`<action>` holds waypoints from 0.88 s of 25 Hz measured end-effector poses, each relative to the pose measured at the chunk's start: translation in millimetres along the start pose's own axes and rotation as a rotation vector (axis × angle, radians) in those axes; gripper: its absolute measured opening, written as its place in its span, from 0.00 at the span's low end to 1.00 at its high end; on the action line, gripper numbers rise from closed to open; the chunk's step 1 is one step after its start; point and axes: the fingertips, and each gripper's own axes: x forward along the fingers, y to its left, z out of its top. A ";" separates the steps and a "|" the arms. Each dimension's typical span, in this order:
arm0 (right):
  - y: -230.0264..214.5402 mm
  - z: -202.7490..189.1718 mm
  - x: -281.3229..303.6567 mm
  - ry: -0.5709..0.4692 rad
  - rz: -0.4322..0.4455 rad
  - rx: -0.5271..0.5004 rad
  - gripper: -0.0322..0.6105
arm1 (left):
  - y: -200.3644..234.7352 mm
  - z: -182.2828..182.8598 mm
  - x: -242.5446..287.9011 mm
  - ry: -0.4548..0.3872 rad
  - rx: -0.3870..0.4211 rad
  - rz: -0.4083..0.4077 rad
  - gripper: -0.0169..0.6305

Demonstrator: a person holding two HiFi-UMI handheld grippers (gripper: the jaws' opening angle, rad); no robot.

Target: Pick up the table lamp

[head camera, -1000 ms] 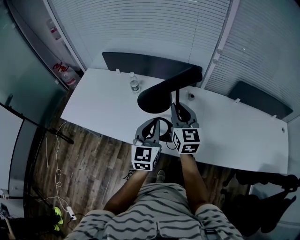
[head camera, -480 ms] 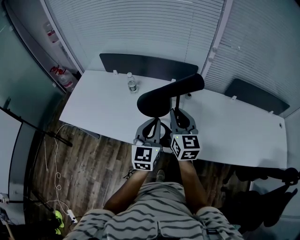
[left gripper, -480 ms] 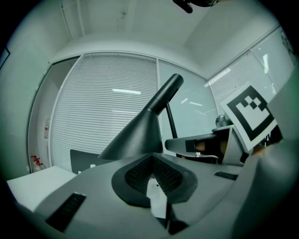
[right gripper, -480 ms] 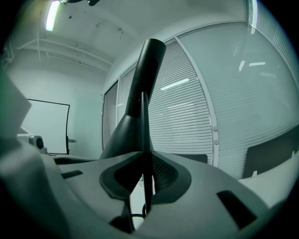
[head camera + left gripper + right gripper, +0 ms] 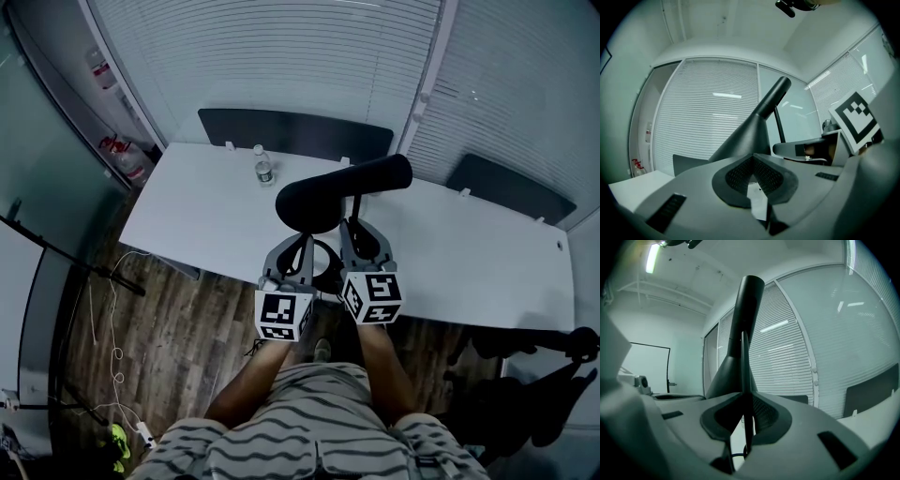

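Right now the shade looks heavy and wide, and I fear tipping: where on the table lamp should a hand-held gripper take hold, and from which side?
Take the table lamp by its thin upright stem, below the shade, coming in level from the person's side. The stem fits between the jaws; the shade is too broad. The right hand-held gripper is shut on it so.

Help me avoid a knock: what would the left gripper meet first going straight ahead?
Probably the table lamp's black shade, looming right beyond the closed jaws of the left gripper. Depth is unclear here, so it might pass just beneath.
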 end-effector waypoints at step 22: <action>15.7 8.6 -25.1 -0.023 0.038 -0.017 0.13 | 15.4 27.1 -15.5 -0.038 0.019 0.053 0.04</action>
